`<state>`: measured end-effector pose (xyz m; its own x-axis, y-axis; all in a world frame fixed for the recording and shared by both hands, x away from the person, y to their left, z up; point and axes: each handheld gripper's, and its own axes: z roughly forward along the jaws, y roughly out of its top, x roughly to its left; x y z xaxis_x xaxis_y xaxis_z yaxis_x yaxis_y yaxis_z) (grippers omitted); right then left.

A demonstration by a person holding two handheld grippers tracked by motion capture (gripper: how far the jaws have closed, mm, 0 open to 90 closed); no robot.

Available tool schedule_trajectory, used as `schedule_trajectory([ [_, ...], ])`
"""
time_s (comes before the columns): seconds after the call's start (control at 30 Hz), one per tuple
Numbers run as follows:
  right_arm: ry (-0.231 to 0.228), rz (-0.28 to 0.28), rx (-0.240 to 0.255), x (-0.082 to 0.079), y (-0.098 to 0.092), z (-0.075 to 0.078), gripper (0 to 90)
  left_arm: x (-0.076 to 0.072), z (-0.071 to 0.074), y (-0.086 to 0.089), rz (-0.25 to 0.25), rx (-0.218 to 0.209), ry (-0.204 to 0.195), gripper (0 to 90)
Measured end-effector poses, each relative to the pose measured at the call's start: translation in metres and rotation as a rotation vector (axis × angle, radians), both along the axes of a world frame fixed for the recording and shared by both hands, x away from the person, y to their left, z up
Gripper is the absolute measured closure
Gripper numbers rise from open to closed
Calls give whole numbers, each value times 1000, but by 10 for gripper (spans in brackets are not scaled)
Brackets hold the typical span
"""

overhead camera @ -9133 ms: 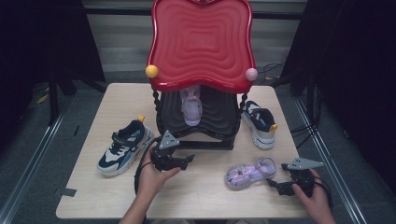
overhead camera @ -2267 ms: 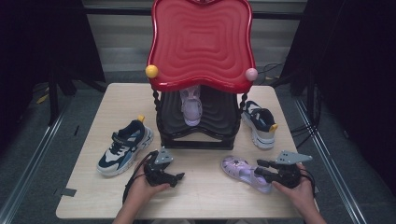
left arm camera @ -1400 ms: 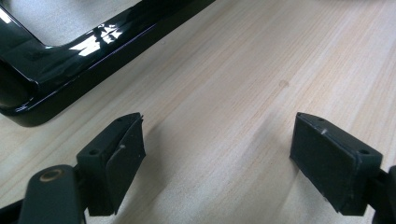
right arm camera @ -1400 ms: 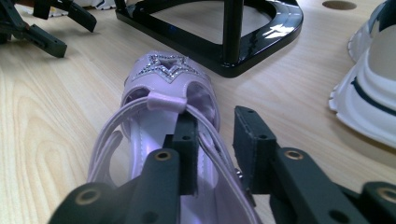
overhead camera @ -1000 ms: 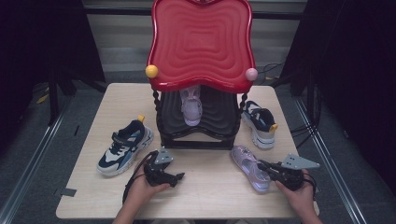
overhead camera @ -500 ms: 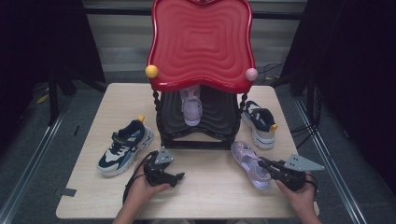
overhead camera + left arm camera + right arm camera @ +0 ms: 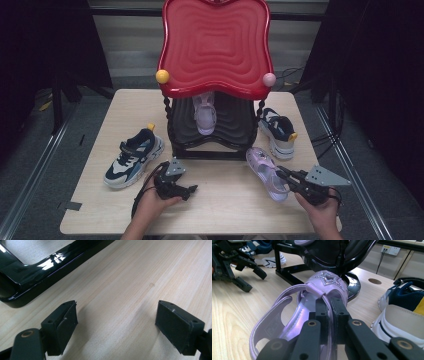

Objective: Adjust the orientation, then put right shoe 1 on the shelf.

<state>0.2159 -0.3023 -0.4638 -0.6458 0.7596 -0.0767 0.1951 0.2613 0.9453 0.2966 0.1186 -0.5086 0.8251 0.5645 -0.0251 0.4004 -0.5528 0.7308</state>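
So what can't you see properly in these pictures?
- Purple sandal on the shelf: high view, its far end is hidden under the red roof.
- Held purple sandal: right gripper view, the strap part between the black jaws is covered, and the bottom edge cuts off its heel.
- Right-side sneaker: right gripper view, cut off by the right edge.

Two handheld grippers: the left gripper and the right gripper are matte black, each topped by a grey three-cornered plate and trailing a black cable. Blocky black fingers carry small screws and brass-coloured pivot pins.
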Motion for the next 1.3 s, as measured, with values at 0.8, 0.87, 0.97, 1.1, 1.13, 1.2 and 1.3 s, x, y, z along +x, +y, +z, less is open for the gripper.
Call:
schedule_trajectory([
  [0.8,-78,24,20,-12,11,33,852,0,0,0,3,1,-1,171],
  [0.87,-88,20,36,-10,13,36,852,0,0,0,3,1,0,171],
  [0.97,-102,17,44,-7,18,43,852,0,0,0,4,0,1,170],
  [1.1,-124,18,44,-1,27,53,852,0,0,0,4,1,0,170],
  [1.13,-130,16,45,0,29,56,852,0,0,0,3,2,-1,170],
  [1.2,-141,7,48,3,32,60,852,0,0,0,3,-1,3,170],
  [1.3,-151,-10,38,8,38,65,852,0,0,0,4,-1,3,170],
])
